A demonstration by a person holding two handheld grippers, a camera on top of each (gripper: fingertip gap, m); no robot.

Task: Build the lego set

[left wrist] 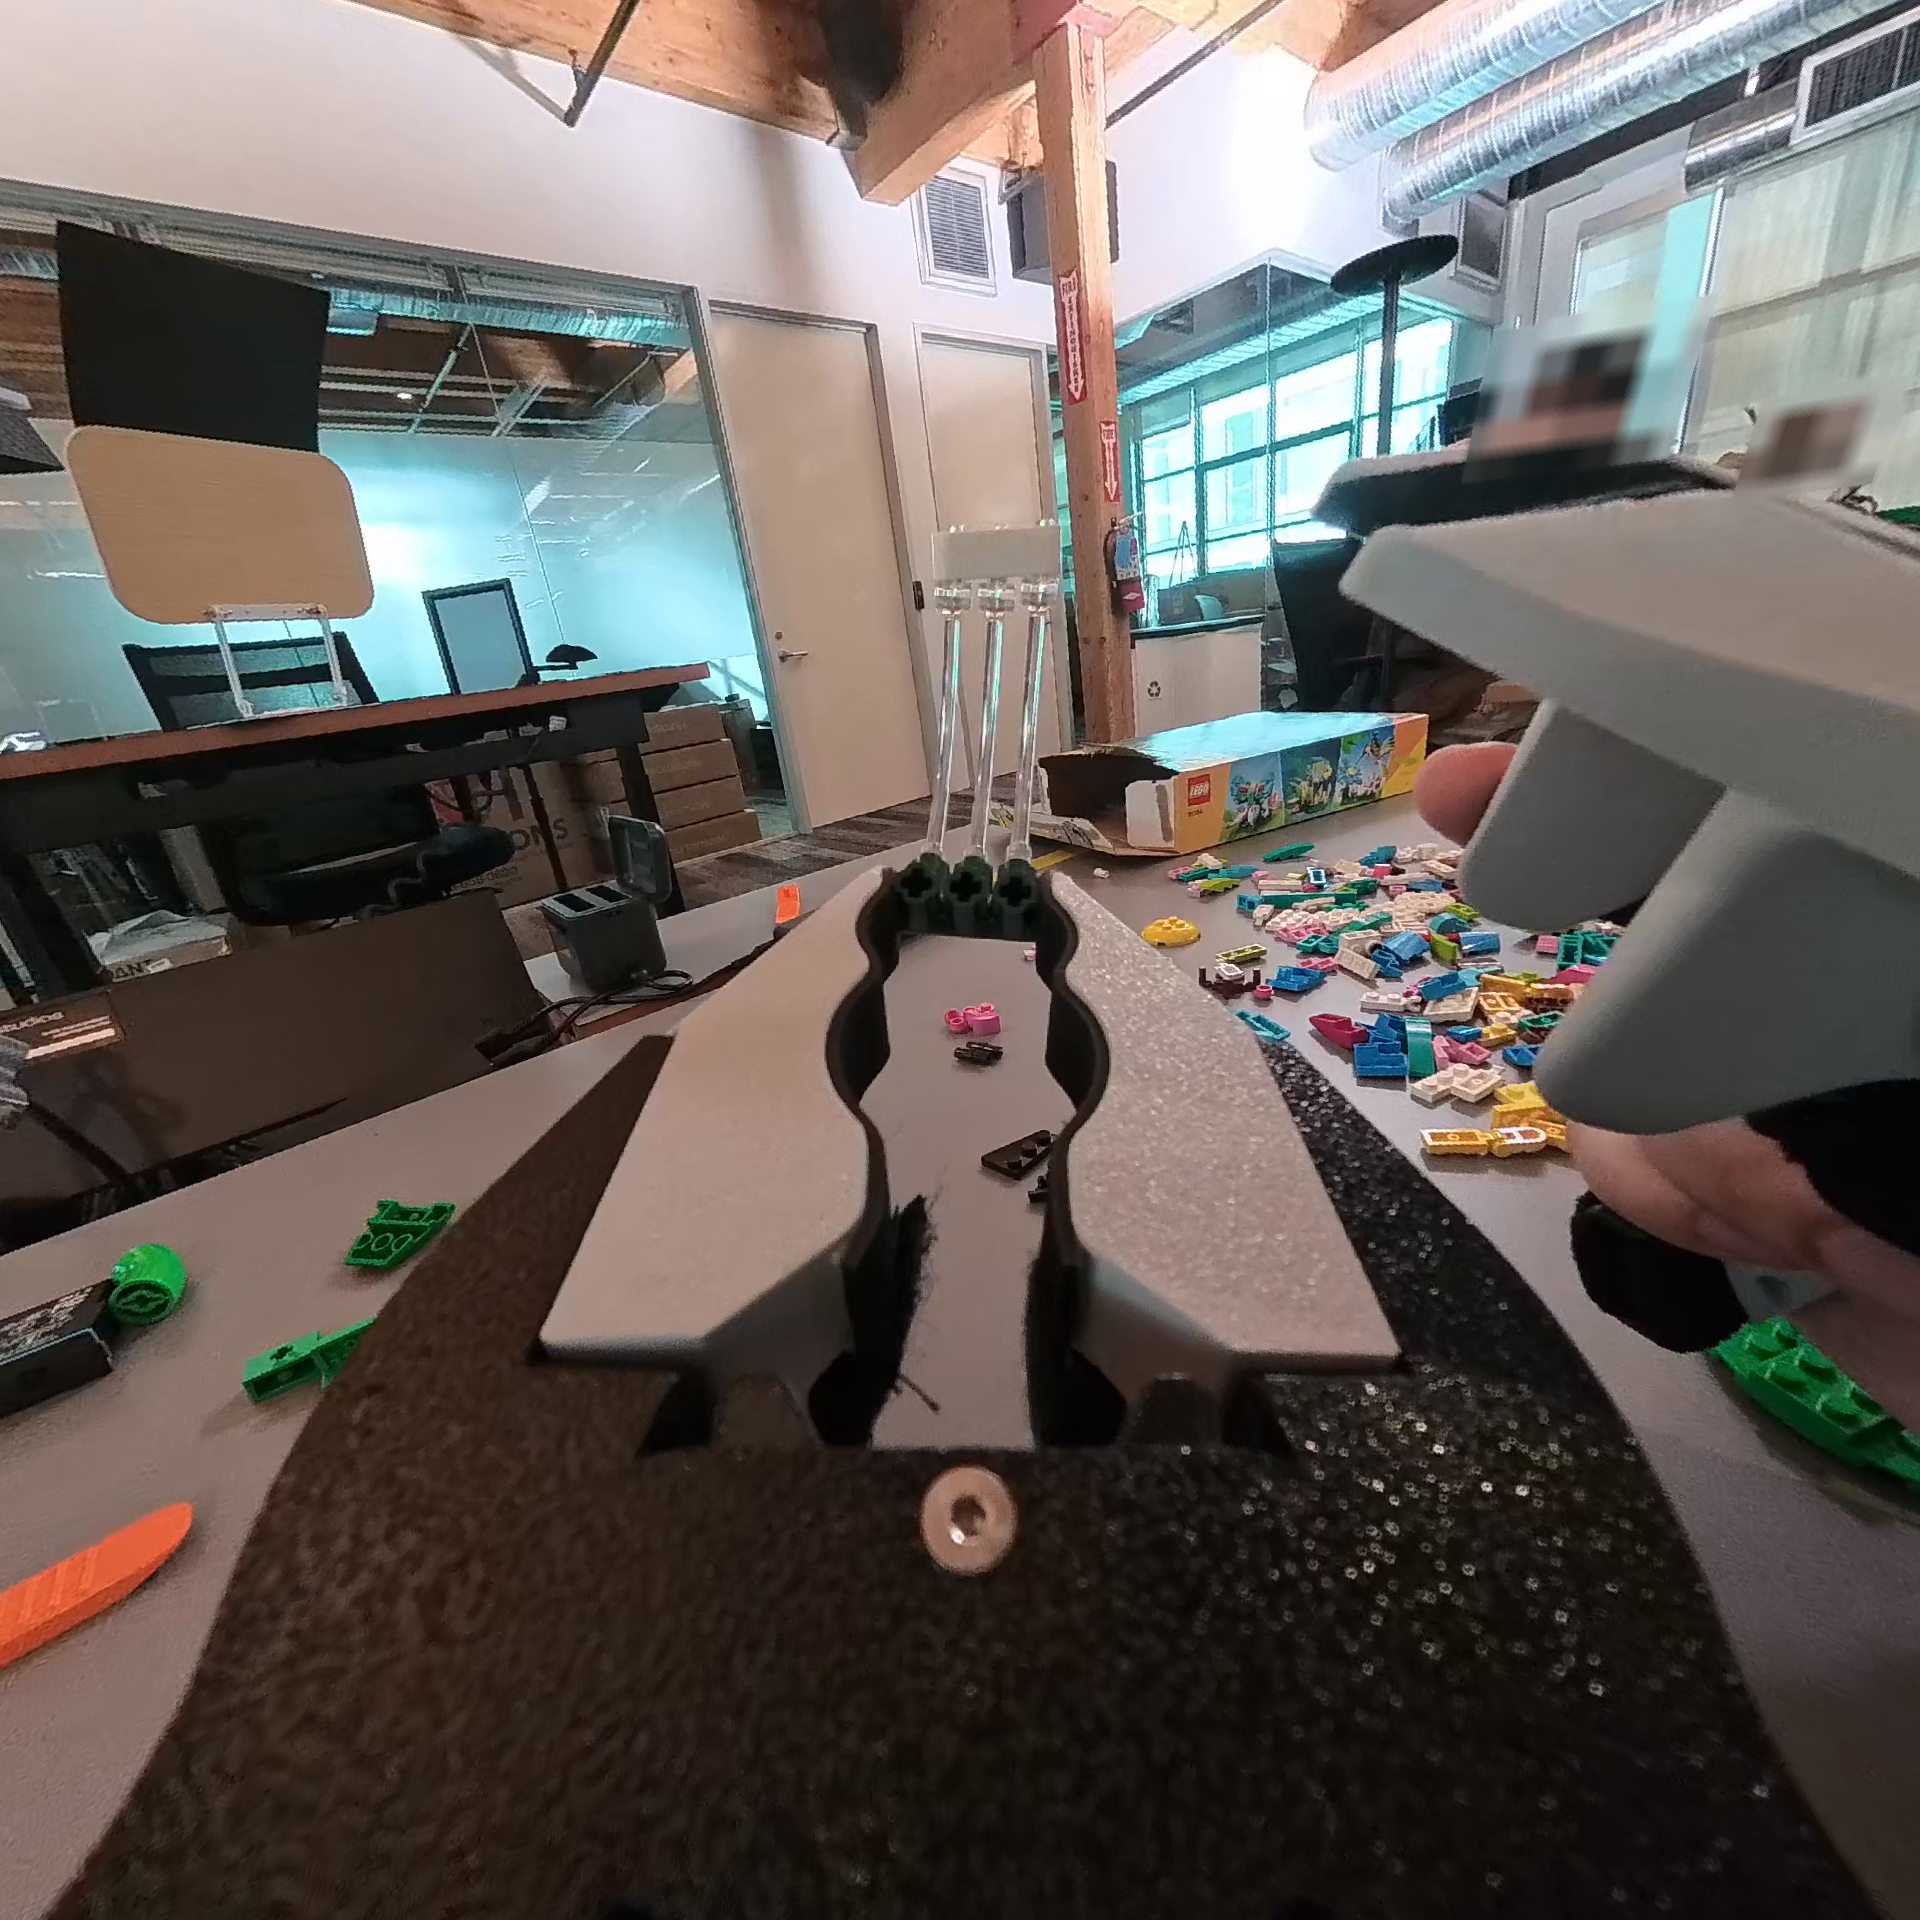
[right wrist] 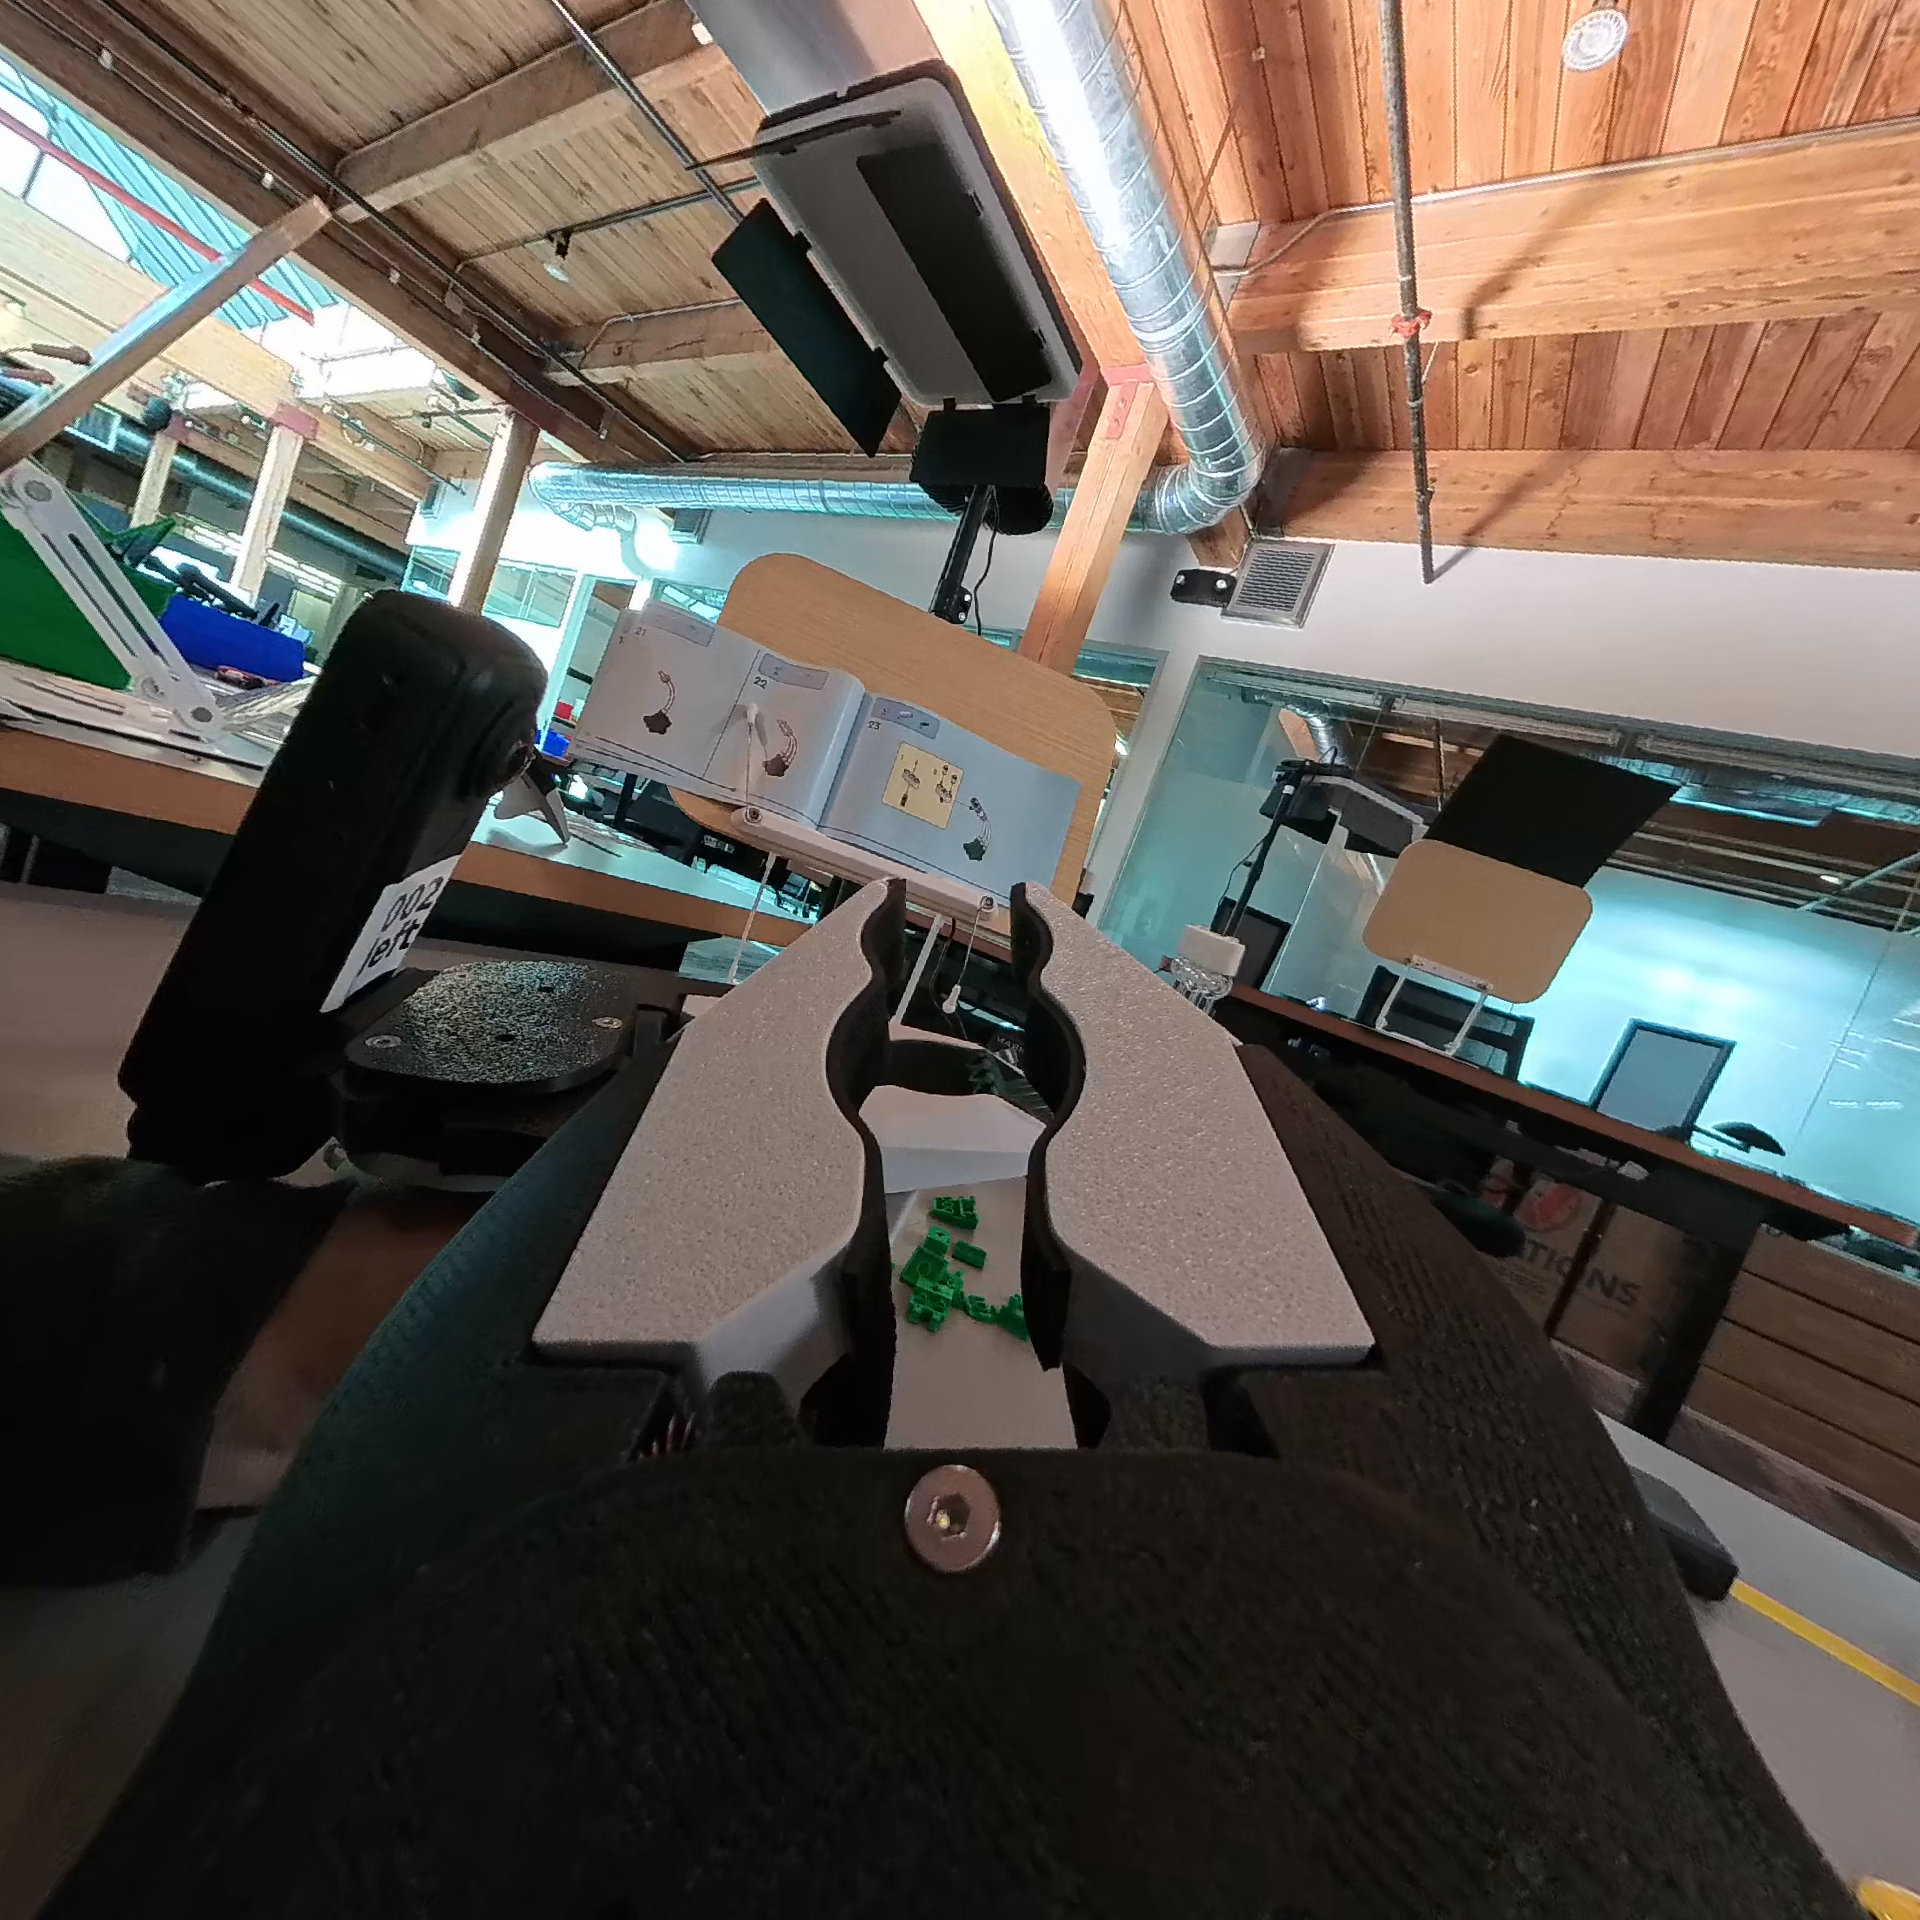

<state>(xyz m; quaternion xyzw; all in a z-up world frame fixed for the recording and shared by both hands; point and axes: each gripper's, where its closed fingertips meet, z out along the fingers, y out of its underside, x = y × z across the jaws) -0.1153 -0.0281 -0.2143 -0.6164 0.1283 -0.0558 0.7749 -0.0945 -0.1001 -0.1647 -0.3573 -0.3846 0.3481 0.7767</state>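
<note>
**Two matching hand-held grippers, grey on black**

The left gripper [left wrist: 968, 896] has pale grey speckled plastic fingers [left wrist: 748, 1132] with wavy black inner edges, set in a rough black body with one silver hex screw [left wrist: 968, 1536]. The right gripper [right wrist: 951, 904] looks the same — grey fingers [right wrist: 727, 1153], black textured body, silver screw [right wrist: 953, 1519]. A black glove [left wrist: 1652, 1283] covers the person's hand.

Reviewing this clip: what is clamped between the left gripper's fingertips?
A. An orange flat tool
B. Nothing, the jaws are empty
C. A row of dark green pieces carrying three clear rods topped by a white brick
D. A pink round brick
C. In the left wrist view the left gripper pinches the dark green pieces, with the three clear rods rising to the white brick.
</note>
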